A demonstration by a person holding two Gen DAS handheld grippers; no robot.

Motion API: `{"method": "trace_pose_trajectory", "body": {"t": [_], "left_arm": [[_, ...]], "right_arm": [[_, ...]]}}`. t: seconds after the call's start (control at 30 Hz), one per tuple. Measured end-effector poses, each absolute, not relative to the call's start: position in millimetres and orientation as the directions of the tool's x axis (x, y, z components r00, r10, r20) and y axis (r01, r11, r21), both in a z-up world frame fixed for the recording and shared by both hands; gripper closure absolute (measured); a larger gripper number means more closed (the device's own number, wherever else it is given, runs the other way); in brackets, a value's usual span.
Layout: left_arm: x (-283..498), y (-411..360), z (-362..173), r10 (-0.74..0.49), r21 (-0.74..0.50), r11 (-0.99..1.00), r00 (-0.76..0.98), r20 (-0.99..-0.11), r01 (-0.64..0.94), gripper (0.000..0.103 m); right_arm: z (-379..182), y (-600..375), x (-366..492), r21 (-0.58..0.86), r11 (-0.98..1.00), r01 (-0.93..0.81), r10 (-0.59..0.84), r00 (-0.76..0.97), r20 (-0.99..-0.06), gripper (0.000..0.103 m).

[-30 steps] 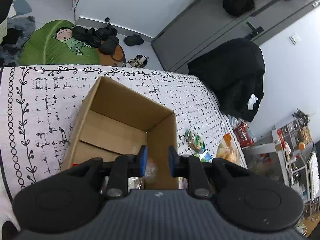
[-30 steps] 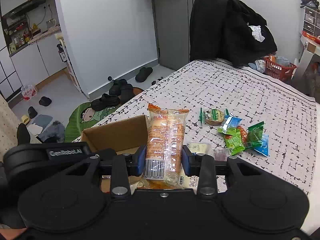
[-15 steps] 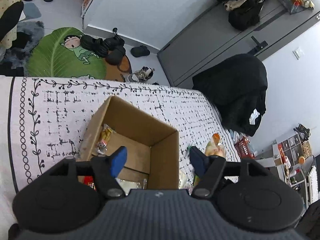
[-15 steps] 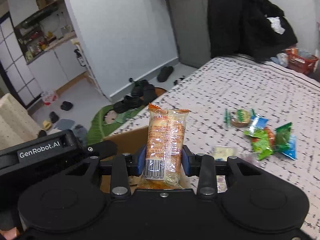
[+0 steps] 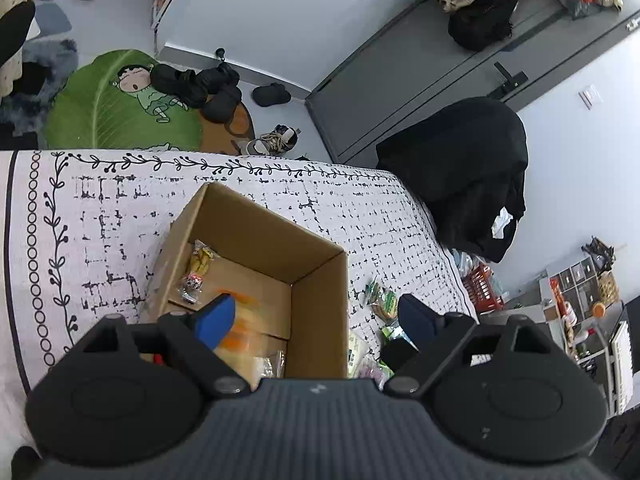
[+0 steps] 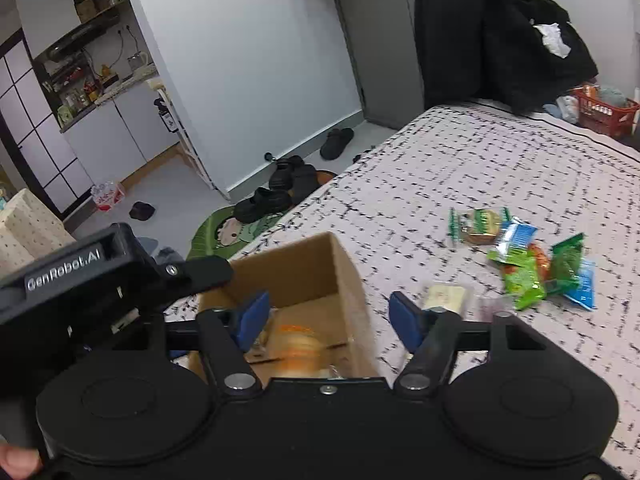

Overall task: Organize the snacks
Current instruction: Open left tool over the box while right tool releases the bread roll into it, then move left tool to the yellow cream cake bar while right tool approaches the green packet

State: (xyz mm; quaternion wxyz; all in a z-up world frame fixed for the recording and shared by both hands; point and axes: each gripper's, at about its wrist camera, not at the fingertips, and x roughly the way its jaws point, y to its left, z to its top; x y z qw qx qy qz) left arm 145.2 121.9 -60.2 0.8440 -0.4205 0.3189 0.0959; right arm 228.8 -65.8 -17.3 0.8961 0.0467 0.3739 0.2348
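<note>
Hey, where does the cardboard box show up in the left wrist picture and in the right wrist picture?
Left wrist view: cardboard box sits at centre, open, on the patterned cloth, just beyond the tongs.
Right wrist view: the box is low and centre-left, under the opening tongs.
Shared landmark: the green leaf-shaped mat on the floor beyond the box.

Left tongs (image 5: 314,316) and right tongs (image 6: 328,318) angle downward, jaws opening, gripping nothing.
</note>
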Motion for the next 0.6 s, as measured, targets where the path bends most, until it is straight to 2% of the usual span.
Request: {"method": "trace_pose_trajectory", "body": {"t": [0.07,0.23,0.47,0.6], "left_arm": [[146,119,-61,-0.115,-0.649,0.632,0.777,-0.619,-0.424,0.013],[149,111,-59,-0.116,-0.634,0.656,0.775,-0.621,-0.409,0.000],[154,95,-55,-0.110,-0.582,0.719,0.765,-0.635,-0.380,0.000],[156,86,-52,-0.114,-0.570,0.737,0.764,-0.635,-0.363,0.000]], "right_arm": [[-17,-73,226,0.246,0.890,-0.384,0.446,0.618,-0.647,0.025],[-15,-91,223,0.229,0.901,-0.368,0.424,0.639,-0.641,0.014],[-13,-121,226,0.217,0.918,-0.333,0.393,0.675,-0.625,0.002],[-16,-140,229,0.210,0.932,-0.296,0.361,0.695,-0.623,0.000]]}}
